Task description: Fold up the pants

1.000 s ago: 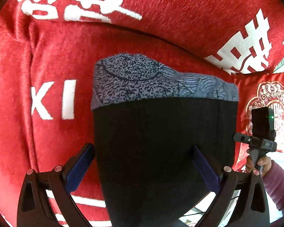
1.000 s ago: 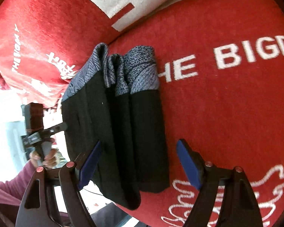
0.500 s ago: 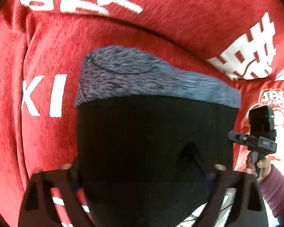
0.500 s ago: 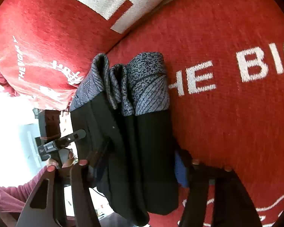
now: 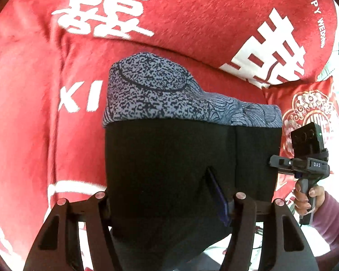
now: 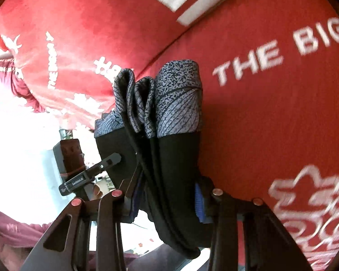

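The folded pants (image 5: 169,169) are a thick black bundle with a blue-grey patterned band (image 5: 151,90) at the far end. My left gripper (image 5: 162,203) has its jaws closing across the bundle's near end. Its right blue pad (image 5: 217,194) dents the cloth, and the left pad is hidden behind it. In the right wrist view the pants (image 6: 174,158) show as several stacked layers. My right gripper (image 6: 167,198) is closing on them from the side, with both blue pads (image 6: 198,201) pressed into the black cloth. The bundle hangs above the red seat.
A red sofa seat (image 6: 271,124) with white lettering lies below, and its back cushion (image 5: 192,22) rises behind. A red patterned pillow (image 5: 305,103) lies at the sofa's end. A person's hand (image 5: 309,196) in a maroon sleeve holds the other gripper's handle. Beyond the sofa edge is bright floor.
Both pairs of jaws stood wide on either side of the pants. They have closed onto the bundle, and it has risen off the seat.
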`<state>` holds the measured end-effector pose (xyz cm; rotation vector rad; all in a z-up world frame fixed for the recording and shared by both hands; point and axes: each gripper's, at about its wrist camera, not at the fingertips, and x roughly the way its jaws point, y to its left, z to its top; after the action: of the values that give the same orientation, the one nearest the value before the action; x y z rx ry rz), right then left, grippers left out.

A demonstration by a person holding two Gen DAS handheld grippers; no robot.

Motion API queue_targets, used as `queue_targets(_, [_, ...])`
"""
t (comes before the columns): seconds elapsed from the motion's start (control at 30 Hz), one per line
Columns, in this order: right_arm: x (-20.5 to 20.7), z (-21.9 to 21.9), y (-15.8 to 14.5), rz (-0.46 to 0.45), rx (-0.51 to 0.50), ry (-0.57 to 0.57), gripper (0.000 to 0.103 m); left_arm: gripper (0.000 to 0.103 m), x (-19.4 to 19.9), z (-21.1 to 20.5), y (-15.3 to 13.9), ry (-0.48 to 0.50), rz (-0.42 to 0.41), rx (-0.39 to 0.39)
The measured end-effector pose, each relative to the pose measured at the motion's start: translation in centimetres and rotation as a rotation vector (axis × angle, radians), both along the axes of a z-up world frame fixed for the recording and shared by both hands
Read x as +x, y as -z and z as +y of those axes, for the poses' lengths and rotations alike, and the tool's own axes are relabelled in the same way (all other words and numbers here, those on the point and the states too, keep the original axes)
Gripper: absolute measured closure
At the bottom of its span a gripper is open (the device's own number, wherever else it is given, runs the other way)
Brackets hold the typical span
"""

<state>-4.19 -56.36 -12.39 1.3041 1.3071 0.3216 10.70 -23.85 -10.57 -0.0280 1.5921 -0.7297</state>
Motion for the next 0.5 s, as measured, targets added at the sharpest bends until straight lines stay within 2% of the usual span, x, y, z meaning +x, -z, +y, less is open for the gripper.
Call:
queue_targets(0.13, [-1.2, 1.3, 0.0, 0.012, 0.040, 0.015, 0.062, 0.038, -1.7, 2.8, 0.4, -0.019, 0.023, 0.032])
queue_targets(0.27, [-1.4, 2.8, 2.3, 0.067, 0.009, -0.028, 0.061, 0.036, -3.0, 4.2, 3.4, -0.027, 0.032, 0.107])
queue_targets(0.3, [-1.2, 3.5, 2.6, 0.075, -0.028, -0.054, 0.061, 0.025, -3.2, 4.7, 4.5, -0.037, 0.028, 0.121])
queue_targets(0.33, [-1.1, 3.7, 2.8, 0.074, -0.062, -0.073, 0.059, 0.020, -3.2, 5.1, 5.0, -0.056, 0.001, 0.120])
queue_targets(0.37, [-1.0, 3.8, 2.9, 0.070, -0.091, -0.085, 0.056, 0.007, -3.1, 5.3, 5.3, -0.067, -0.010, 0.133])
queue_targets(0.4, [-0.7, 3.8, 3.1, 0.075, -0.111, -0.093, 0.052, 0.000, -3.0, 5.4, 5.7, -0.075, -0.007, 0.149])
queue_targets(0.5, [0.1, 4.3, 2.9, 0.096, -0.190, -0.132, 0.041, 0.000, -2.9, 5.6, 6.2, -0.090, 0.016, 0.150])
